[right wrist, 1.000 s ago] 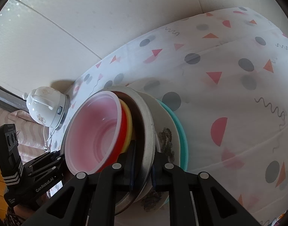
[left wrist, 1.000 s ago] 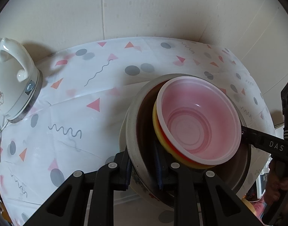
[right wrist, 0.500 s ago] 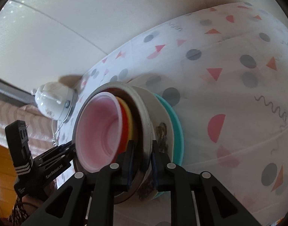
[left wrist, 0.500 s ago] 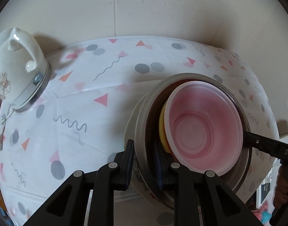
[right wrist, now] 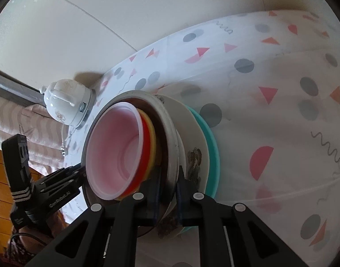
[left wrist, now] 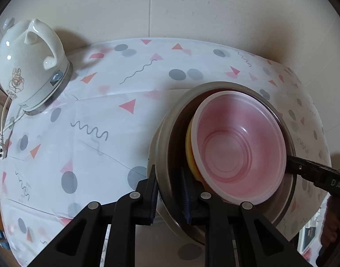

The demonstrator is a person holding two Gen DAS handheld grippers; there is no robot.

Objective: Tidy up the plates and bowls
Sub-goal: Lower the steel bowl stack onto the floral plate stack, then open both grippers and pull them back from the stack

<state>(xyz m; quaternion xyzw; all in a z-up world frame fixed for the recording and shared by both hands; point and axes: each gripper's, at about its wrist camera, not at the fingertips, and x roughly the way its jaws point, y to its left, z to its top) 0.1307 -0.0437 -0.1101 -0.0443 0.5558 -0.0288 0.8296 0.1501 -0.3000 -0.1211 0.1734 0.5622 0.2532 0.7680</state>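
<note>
A metal bowl holds a yellow bowl, a red bowl and a translucent pink bowl nested inside it. Under it lie a white patterned plate and a teal plate. My left gripper is shut on the metal bowl's near rim. My right gripper is shut on the opposite rim and shows in the left wrist view. The stack is tilted above the tablecloth.
A white electric kettle with its cord stands at the table's far left by the wall. The patterned tablecloth covers the table. A wooden floor lies beyond the table's edge.
Both grippers have carried the stack along the table, still gripping the metal bowl's rim. The kettle has come further into the left wrist view.
</note>
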